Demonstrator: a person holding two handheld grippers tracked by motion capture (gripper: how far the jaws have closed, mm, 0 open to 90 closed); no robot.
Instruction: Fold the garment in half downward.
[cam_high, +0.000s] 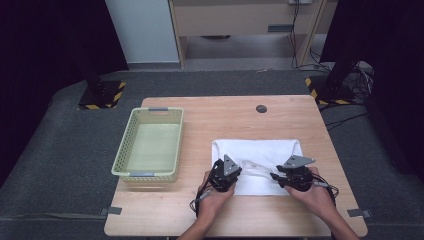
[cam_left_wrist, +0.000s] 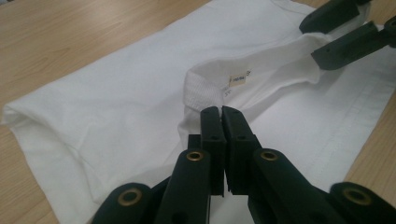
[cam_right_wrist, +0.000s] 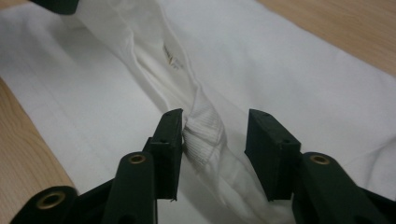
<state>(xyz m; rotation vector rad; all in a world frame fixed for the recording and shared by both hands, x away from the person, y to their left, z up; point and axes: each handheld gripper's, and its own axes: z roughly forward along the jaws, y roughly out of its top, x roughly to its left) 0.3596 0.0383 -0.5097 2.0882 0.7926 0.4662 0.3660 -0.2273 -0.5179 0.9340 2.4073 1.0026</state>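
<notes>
Black tongs (cam_high: 226, 176) w/ brass-ringed pivots, grey triangular top plates, black cables; forearms unsleeved.

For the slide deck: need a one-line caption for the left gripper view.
Left gripper pinching the ribbed collar of a folded white shirt on the wooden table.

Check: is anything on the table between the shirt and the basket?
Nothing visible. Bare wood lies between the shirt and the basket to its left. The left gripper is shut on the collar; the right gripper is open around it.
</notes>
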